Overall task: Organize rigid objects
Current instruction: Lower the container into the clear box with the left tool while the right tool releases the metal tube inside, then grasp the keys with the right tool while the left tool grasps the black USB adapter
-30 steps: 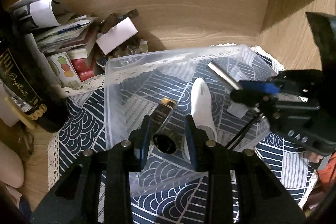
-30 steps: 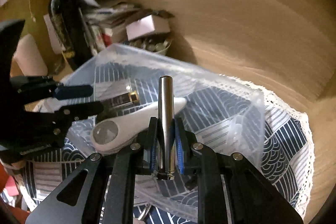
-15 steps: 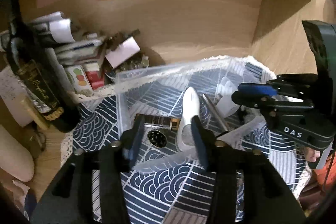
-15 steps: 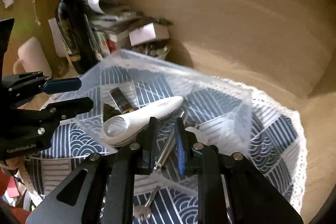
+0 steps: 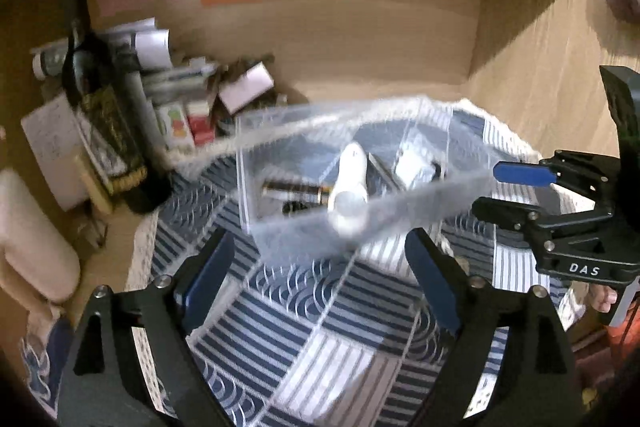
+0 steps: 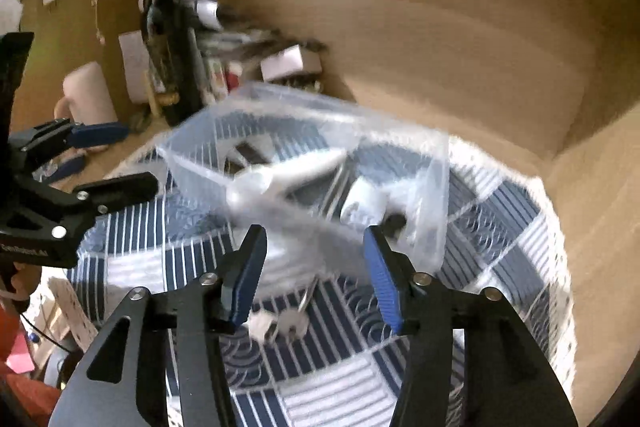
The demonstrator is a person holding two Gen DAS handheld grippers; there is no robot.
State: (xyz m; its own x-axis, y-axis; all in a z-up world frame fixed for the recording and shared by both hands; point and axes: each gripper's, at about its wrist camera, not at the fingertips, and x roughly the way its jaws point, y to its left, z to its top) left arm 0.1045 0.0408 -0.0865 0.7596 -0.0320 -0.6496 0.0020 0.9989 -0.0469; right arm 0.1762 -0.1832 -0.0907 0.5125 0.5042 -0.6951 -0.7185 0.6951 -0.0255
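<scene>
A clear plastic bin point(image 5: 408, 203) point(image 6: 436, 195) sits on the blue patterned cloth. Inside lie a white handle-shaped device point(image 5: 350, 183) point(image 6: 280, 175), a dark tube with a gold band point(image 5: 294, 191), a silver metal rod point(image 5: 380, 169) point(image 6: 340, 183) and a white piece point(image 6: 366, 203). My left gripper point(image 5: 320, 267) is open and empty, in front of the bin. My right gripper point(image 6: 314, 267) is open and empty, just before the bin's near wall; it also shows in the left wrist view point(image 5: 516, 195). Keys point(image 6: 280, 323) lie on the cloth below it.
A dark wine bottle point(image 5: 100, 99) point(image 6: 168, 43), stacked papers and small boxes point(image 5: 188, 99) crowd the back left corner. A white mug point(image 6: 86, 95) stands at the left. Wooden walls point(image 5: 360, 39) close in the back and right.
Both grippers let go of their objects into the bin, opened wide and pulled back. The dark tube and the silver rod now lie inside the bin.
</scene>
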